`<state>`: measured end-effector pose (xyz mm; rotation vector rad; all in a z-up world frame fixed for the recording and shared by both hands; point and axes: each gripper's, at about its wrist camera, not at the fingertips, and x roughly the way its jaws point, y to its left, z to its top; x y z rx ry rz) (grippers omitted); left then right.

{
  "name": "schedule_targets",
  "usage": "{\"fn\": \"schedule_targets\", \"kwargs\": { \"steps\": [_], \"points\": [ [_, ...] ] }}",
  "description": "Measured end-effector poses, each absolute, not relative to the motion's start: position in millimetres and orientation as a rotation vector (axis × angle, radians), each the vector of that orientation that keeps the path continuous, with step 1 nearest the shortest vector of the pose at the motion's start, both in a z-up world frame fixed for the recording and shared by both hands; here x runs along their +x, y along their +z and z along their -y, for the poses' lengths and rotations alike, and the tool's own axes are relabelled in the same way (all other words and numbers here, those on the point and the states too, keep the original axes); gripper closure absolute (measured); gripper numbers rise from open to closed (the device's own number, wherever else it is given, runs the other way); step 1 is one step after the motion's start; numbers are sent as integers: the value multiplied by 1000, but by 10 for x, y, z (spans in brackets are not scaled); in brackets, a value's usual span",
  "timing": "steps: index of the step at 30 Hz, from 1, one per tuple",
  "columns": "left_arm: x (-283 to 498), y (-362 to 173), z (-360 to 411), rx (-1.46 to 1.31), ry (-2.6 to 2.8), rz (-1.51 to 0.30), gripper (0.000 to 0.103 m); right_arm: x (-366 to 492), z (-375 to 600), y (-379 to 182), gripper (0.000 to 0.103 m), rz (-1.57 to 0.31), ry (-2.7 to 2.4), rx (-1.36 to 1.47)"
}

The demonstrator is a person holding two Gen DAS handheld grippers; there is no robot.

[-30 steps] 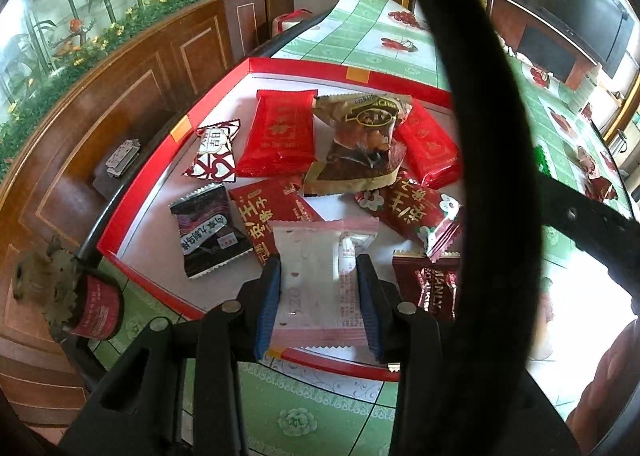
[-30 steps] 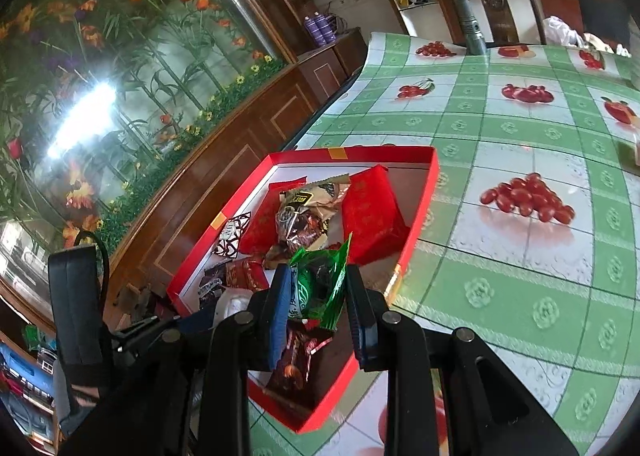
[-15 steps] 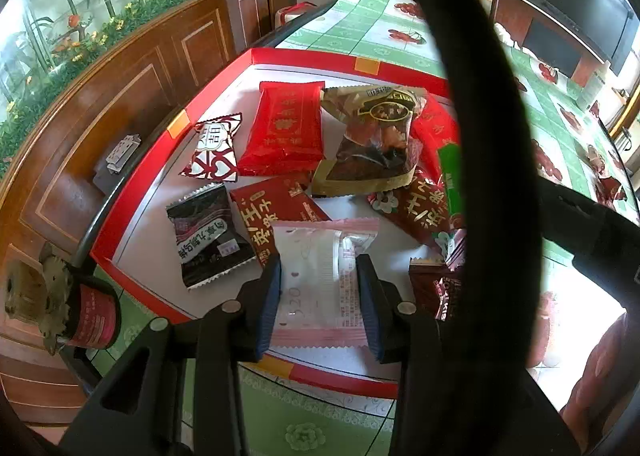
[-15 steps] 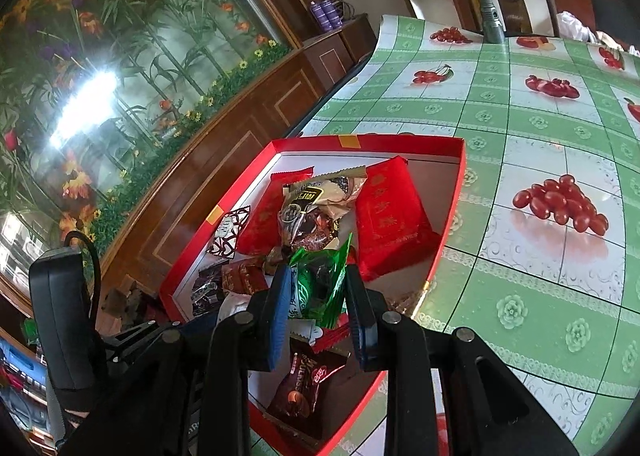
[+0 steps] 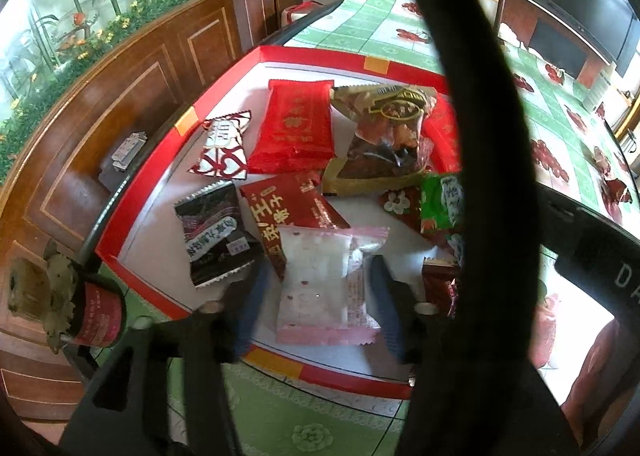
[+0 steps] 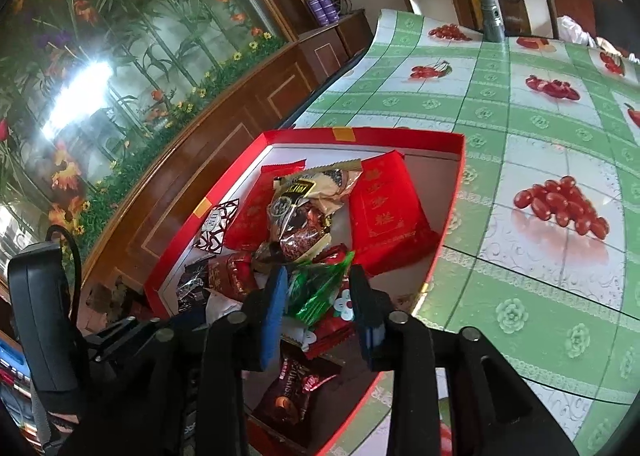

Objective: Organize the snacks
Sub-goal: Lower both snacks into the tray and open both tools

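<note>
Both releasing: left gripper (image 5: 316, 292) jaws parting beside pink pkt (image 5: 326, 288), long axis along fingers; right gripper (image 6: 318, 302) jaws parting, green pkt (image 6: 316, 292) between.

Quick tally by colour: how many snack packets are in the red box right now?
Bright red packets: 2
Dark red packets: 3
Green packet: 1
Black packet: 1
Pink-white packet: 1
Gold-brown packet: 1
Red-and-white patterned packet: 1
Total: 10
</note>
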<state>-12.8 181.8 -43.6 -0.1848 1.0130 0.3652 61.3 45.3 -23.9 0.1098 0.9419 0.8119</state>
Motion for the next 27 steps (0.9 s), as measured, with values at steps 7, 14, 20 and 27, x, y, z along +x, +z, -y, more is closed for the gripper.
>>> {"fn": "schedule_targets", "kwargs": {
  "steps": [7, 14, 20, 27],
  "points": [
    [-173, -330, -1748, -158, 373, -985, 30, 572, -252, -144, 66, -910, 792, 132],
    [-208, -247, -1626, -142, 363, -976, 29, 517, 67, -95, 62, -896, 751, 171],
    [-212, -143, -1438, -115, 340, -953, 26, 485, 538, -106, 51, -873, 664, 211],
    [-160, -70, -1174, -82, 301, -946, 25, 527, 1247, -215, 51, -874, 525, 279]
  ]
}}
